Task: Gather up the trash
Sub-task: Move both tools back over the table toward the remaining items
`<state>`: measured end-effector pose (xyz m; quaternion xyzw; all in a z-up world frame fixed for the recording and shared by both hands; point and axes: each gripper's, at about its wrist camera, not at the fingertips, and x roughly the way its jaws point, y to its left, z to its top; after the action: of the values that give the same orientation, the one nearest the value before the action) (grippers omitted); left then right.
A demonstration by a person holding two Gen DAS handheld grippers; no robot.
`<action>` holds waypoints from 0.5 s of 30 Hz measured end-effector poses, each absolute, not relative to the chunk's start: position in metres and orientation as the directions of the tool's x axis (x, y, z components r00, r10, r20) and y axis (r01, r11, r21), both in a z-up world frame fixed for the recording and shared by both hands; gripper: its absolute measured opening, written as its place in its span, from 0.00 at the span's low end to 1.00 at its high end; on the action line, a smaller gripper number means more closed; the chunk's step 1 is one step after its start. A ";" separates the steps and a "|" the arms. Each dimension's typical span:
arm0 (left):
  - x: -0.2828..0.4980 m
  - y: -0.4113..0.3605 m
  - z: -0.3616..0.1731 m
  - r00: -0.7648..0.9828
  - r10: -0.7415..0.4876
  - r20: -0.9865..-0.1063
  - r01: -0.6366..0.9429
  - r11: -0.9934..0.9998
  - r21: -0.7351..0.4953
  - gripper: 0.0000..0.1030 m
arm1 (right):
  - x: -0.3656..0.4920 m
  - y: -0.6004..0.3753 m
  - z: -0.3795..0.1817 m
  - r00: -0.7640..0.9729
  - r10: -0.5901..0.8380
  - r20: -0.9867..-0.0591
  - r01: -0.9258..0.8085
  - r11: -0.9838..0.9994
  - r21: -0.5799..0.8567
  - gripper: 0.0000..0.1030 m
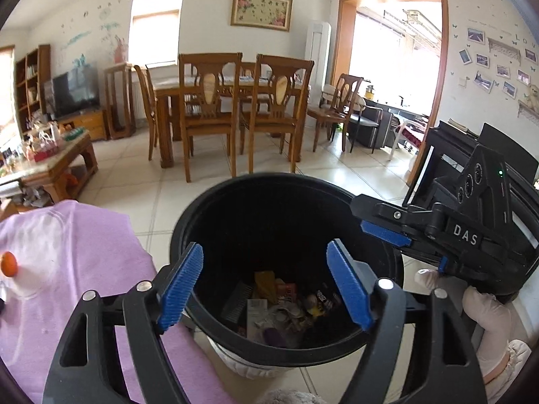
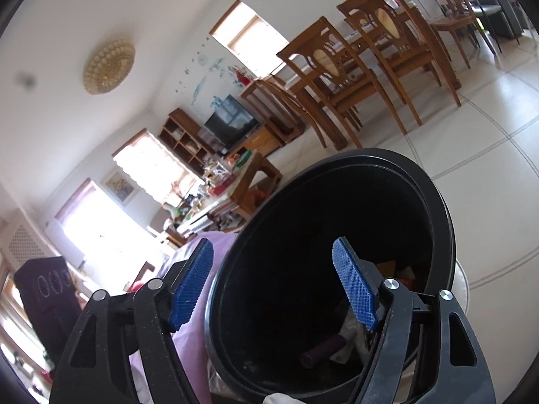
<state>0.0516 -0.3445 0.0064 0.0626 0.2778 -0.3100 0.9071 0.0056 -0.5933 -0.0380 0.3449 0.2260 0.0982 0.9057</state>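
Observation:
A black round trash bin (image 1: 286,181) stands on the tiled floor, right in front of me. Its bottom holds several pieces of trash (image 1: 269,306): a yellow wrapper, white paper, a purple tube (image 2: 323,350). My left gripper (image 1: 264,262) hangs open over the bin's near side, with nothing between its blue pads. My right gripper (image 2: 273,256) is open too and tilted. The bin's rim (image 2: 370,155) passes between its jaws without touching the pads. In the left wrist view the right gripper comes in from the right, held by a gloved hand (image 1: 485,313).
A purple cloth (image 1: 84,252) lies left of the bin, with a small orange fruit (image 1: 8,264) at its left edge. A cluttered wooden coffee table (image 1: 57,165) is further left. A dining table with chairs (image 1: 235,101) stands beyond, across pale floor tiles.

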 end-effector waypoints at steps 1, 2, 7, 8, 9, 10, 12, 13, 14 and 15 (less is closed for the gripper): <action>0.051 -0.344 0.008 0.658 -0.523 -0.541 0.594 0.803 -0.054 0.81 | 0.006 -0.593 -0.038 0.879 0.330 -0.345 -0.019 0.746 0.666 0.75; 0.050 -0.341 0.010 0.669 -0.516 -0.535 0.586 0.809 -0.048 0.86 | 0.006 -0.591 -0.037 0.879 0.327 -0.347 -0.017 0.748 0.663 0.76; 0.044 -0.326 0.020 0.715 -0.490 -0.499 0.551 0.834 -0.030 0.95 | 0.009 -0.580 -0.032 0.878 0.322 -0.354 -0.023 0.767 0.642 0.76; 0.044 -0.323 0.020 0.718 -0.486 -0.498 0.546 0.837 -0.030 0.95 | 0.010 -0.576 -0.031 0.878 0.320 -0.355 -0.024 0.772 0.635 0.76; 0.044 -0.318 0.021 0.721 -0.481 -0.498 0.540 0.841 -0.030 0.95 | 0.011 -0.570 -0.028 0.879 0.317 -0.356 -0.028 0.780 0.625 0.76; 0.045 -0.312 0.021 0.724 -0.474 -0.501 0.531 0.847 -0.033 0.95 | 0.011 -0.564 -0.026 0.878 0.318 -0.356 -0.035 0.787 0.616 0.76; 0.048 -0.301 0.022 0.728 -0.466 -0.503 0.517 0.855 -0.044 0.95 | 0.014 -0.550 -0.020 0.875 0.323 -0.360 -0.048 0.798 0.601 0.80; 0.048 -0.294 0.022 0.730 -0.461 -0.504 0.508 0.860 -0.051 0.95 | 0.016 -0.543 -0.018 0.874 0.322 -0.363 -0.050 0.803 0.594 0.84; 0.050 -0.284 0.022 0.736 -0.451 -0.505 0.492 0.869 -0.058 0.95 | 0.019 -0.535 -0.015 0.872 0.323 -0.368 -0.054 0.810 0.584 0.85; 0.051 -0.277 0.022 0.740 -0.443 -0.506 0.482 0.874 -0.061 0.95 | 0.021 -0.527 -0.013 0.869 0.328 -0.371 -0.061 0.814 0.578 0.85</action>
<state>0.0511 -0.2765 0.0223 0.0369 0.2617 -0.2481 0.9320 0.0213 -0.5269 -0.0128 0.2862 0.2333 0.1051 0.9234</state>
